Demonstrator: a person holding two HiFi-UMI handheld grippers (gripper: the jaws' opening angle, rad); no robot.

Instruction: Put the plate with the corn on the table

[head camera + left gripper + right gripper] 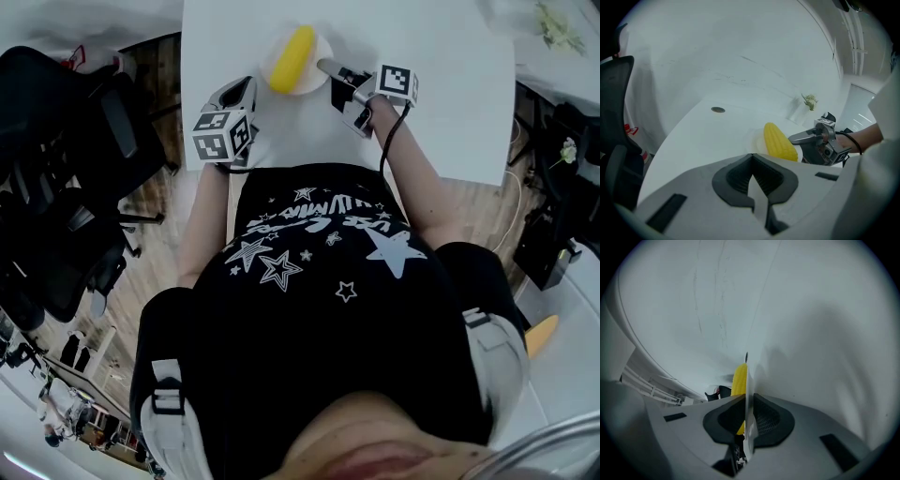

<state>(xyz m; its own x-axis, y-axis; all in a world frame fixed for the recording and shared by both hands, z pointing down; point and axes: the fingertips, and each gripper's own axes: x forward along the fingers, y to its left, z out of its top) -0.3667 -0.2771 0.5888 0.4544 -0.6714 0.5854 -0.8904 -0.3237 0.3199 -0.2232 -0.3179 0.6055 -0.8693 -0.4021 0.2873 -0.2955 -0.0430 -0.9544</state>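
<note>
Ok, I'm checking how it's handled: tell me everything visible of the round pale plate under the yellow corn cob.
The round, pale cream plate is shallow and thin-rimmed, smooth like plastic or ceramic. It lies roughly level over the white table, a yellow corn cob lying across its middle. The right gripper clamps its rim; whether it touches the table is unclear.

Bright yellow corn (292,59), there it is, on a pale cream plate (322,49). The table (450,94) is plain white. The left gripper (246,86) and the right gripper (328,67) are light grey, pads (736,178) near black, marker cubes (222,134) in black-and-white squares. Black shirt (319,281), white stars and white lettering all over. Black chair (66,131), brown wood-grain floor (161,84).
</note>
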